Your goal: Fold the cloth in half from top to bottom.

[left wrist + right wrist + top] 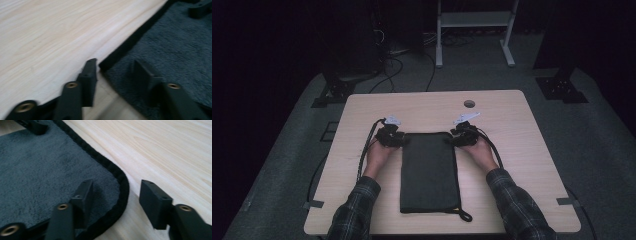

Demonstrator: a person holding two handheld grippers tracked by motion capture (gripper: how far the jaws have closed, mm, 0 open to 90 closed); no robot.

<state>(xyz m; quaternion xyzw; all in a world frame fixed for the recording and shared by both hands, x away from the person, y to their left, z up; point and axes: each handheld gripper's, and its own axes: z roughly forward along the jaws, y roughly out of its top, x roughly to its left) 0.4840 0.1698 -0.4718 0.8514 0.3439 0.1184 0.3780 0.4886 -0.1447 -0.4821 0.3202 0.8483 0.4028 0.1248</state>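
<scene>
A folded dark towel [430, 172] is lying on the table [512, 150], its long side running away from the person, a small black loop [465, 216] trailing from its near corner. Both grippers are sitting at its far end, one at each far corner.

The left gripper [398, 141] is straddling the towel's far left corner. In the left gripper view, the towel [175, 50] is lying under the right-hand finger [145, 75], whose tip is resting on the nap, while the other finger [88, 77] is standing just off the black hem, over bare table [50, 37]. The corner is lying between the two fingers. The jaws are standing partly apart, and the pads are not pressing on the cloth from both sides; nothing is being held.

The right gripper [458, 139] is mirroring this at the far right corner. In the right gripper view, the towel [50, 170] is lying under the left-hand finger [83, 197], which is touching the nap just inside the rounded hem, and the other finger [155, 202] is standing over the wood [175, 152], just beside the hem. These jaws too are standing partly apart with the corner between them, gripping nothing.

The other gripper's tip is showing at the far edge of the towel in each gripper view.
</scene>
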